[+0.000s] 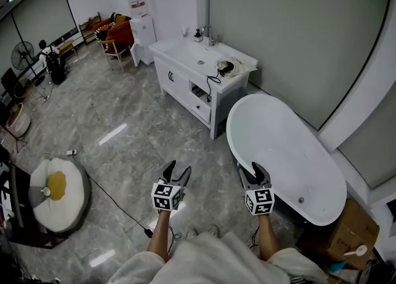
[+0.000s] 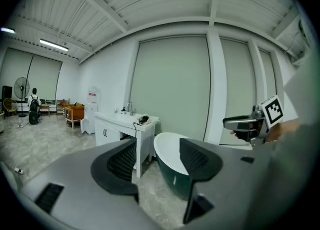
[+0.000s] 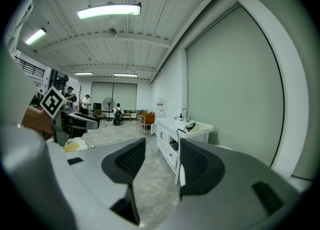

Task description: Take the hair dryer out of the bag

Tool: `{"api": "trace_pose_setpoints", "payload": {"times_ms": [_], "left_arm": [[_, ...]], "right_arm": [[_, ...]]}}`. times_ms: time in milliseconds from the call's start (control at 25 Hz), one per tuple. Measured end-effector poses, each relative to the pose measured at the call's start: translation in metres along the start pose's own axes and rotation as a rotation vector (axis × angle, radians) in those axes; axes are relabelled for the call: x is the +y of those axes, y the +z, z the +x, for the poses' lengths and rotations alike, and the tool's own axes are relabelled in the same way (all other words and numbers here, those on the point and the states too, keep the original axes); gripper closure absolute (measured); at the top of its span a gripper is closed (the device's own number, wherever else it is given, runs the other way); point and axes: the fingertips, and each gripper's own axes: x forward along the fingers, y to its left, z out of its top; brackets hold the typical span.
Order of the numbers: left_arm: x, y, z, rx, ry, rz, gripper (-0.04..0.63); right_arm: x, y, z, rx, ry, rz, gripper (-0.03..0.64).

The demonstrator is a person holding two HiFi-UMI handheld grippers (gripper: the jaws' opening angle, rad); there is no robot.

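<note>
A black hair dryer (image 1: 226,66) lies on a pale bag (image 1: 234,70) at the right end of the white vanity counter (image 1: 185,53), and its cord (image 1: 213,79) hangs over the front edge. The left gripper view shows the hair dryer (image 2: 144,119) far off, as does the right gripper view (image 3: 190,125). Both grippers are held over the floor, well short of the vanity. My left gripper (image 1: 179,167) (image 2: 156,161) is open with nothing between its jaws. My right gripper (image 1: 250,170) (image 3: 157,161) is open too, and nothing is in it.
A white bathtub (image 1: 291,153) stands just right of the vanity, close to my right gripper. A black cable (image 1: 114,199) runs across the marble floor to a round egg-patterned cushion (image 1: 59,193). Cardboard boxes (image 1: 352,227) sit at the far right. Chairs, a fan and people are far back.
</note>
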Motion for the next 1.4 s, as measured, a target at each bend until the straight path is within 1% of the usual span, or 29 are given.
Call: {"api": "trace_pose_setpoints", "payload": {"times_ms": [80,200,440,680,920,1160,1400], "left_arm": [[-0.005,-0.002,0.002,-0.001,-0.003,0.01,0.328],[-0.01,-0.003,0.004,-0.004,0.002,0.008,0.307],[-0.016,-0.001,0.013,-0.011,0.031,0.011,0.307],[-0.022,0.002,0.026,-0.013,0.033,0.023,0.307],[-0.011,-0.002,0.046,-0.01,0.038,0.013,0.307],[0.012,0.002,0.079,-0.009,0.033,0.009,0.307],[0.055,0.016,0.131,-0.01,0.026,0.004,0.307]], "right_arm": [[0.003,-0.001,0.002,-0.004,0.025,-0.001,0.338],[0.002,-0.003,0.003,-0.004,0.036,-0.01,0.311],[-0.011,-0.004,0.006,-0.009,0.039,-0.028,0.314],[-0.019,-0.004,0.016,-0.013,0.047,-0.042,0.334],[-0.028,-0.007,0.035,-0.007,0.034,-0.052,0.339],[-0.04,-0.007,0.075,0.001,0.026,-0.053,0.348],[-0.05,0.002,0.14,0.005,0.024,-0.062,0.353]]}}
